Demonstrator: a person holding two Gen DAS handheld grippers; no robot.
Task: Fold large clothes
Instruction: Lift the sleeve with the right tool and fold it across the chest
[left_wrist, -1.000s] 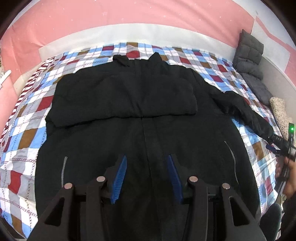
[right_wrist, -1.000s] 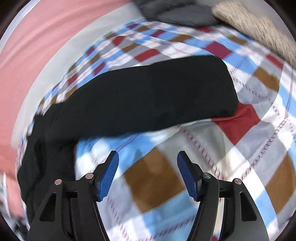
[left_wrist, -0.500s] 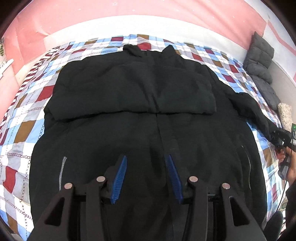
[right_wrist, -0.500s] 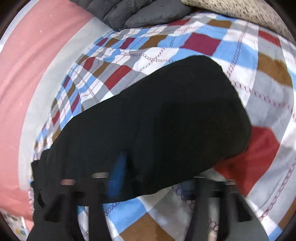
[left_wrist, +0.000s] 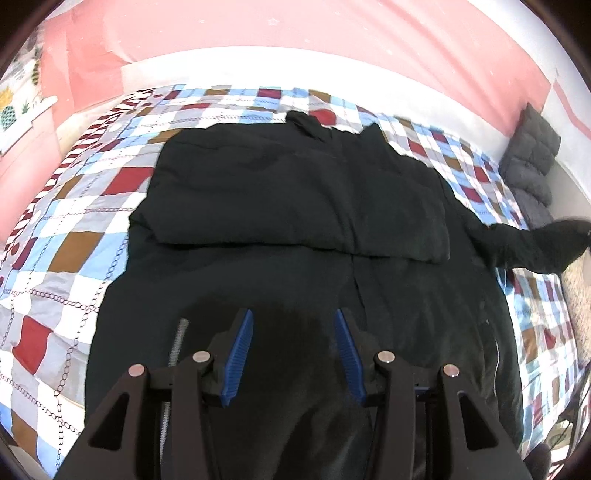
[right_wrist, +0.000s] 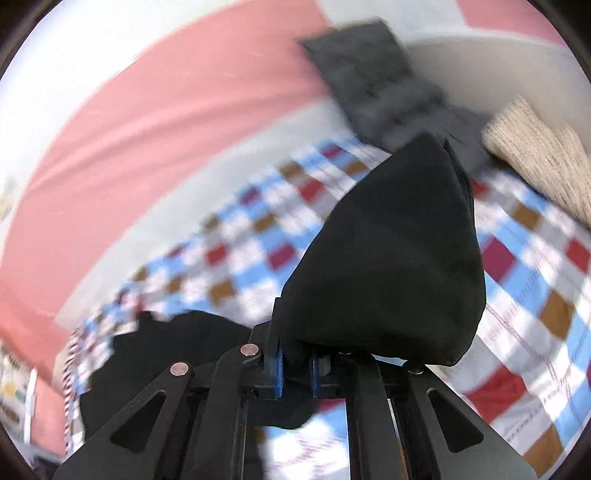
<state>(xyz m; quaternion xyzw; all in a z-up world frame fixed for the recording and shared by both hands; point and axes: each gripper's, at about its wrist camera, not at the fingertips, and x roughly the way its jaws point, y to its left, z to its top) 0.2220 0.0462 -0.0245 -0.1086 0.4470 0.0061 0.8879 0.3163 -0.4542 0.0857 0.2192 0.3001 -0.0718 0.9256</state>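
A large black jacket (left_wrist: 295, 229) lies flat on the checked bedspread (left_wrist: 85, 206), collar at the far side. Its left sleeve is folded across the chest. My left gripper (left_wrist: 293, 350) is open and empty, hovering over the jacket's lower front. My right gripper (right_wrist: 295, 365) is shut on the cuff of the jacket's right sleeve (right_wrist: 388, 266) and holds it lifted off the bed. That raised sleeve (left_wrist: 535, 243) shows at the right in the left wrist view. The jacket's body (right_wrist: 155, 354) lies at lower left in the right wrist view.
A grey quilted garment (left_wrist: 532, 162) and a beige knit item (right_wrist: 543, 162) lie at the bed's right end by the white wall. A pink wall (left_wrist: 295, 33) runs behind the bed. The bed's left edge (left_wrist: 22, 221) drops off at the left.
My right gripper closed on the sleeve cuff and lifted it off the bedspread. My left gripper drifted left over the jacket and stayed open.
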